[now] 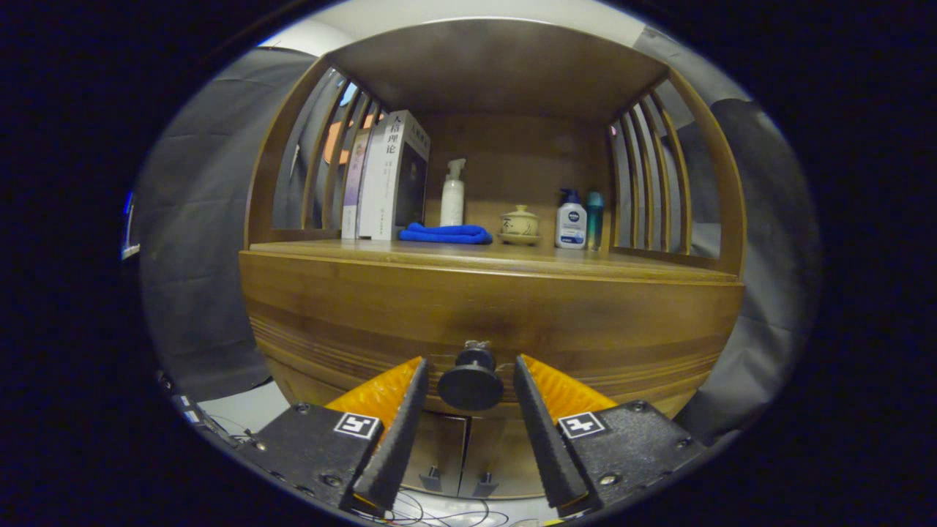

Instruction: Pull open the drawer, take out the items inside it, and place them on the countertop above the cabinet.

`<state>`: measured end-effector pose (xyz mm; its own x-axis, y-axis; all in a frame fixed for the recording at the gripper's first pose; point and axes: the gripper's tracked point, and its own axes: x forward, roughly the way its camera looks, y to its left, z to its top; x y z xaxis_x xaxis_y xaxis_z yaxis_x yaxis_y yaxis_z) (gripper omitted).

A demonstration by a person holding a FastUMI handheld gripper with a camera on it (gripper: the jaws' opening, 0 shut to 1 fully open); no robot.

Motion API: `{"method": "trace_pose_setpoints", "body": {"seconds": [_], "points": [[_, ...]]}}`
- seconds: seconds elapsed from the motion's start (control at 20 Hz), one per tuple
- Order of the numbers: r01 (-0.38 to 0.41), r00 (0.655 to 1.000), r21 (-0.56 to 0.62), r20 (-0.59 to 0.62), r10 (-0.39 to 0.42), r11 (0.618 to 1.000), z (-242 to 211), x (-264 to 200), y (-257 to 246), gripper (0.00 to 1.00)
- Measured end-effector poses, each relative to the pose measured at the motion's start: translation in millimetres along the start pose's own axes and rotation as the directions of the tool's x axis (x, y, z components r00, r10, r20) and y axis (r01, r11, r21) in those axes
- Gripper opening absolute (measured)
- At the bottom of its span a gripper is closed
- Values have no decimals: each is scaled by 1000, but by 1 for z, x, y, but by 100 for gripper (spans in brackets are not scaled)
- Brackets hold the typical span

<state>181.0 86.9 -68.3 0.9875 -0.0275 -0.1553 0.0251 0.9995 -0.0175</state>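
1. Wooden cabinet (pixel 381 307) is standing against black cloth, its countertop (pixel 585 265) sitting under a slatted shelf hood.
2. Books (pixel 386 179) are leaning upright at the countertop's left end; a blue cloth (pixel 445 234) is lying folded just beside them.
3. White pump bottle (pixel 452 196) is standing behind the cloth; a lidded cup (pixel 519 223), a lotion bottle (pixel 570 221) and a teal bottle (pixel 594 219) are grouping to the right.
4. Drawer (pixel 600 322) is sitting closed (front flush), its round knob (pixel 470 380) projecting.
5. Gripper (pixel 470 380) is hanging spread, fingers flanking the knob, apparently not pressing it.
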Motion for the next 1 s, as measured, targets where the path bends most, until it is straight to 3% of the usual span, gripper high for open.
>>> {"method": "trace_pose_setpoints", "body": {"seconds": [0.3, 1.0], "points": [[47, 999, 21, -4, -47, 999, 2, 1, 1, 47], [56, 998, 45, -37, -55, 997, 2, -2, 3, 31]]}}
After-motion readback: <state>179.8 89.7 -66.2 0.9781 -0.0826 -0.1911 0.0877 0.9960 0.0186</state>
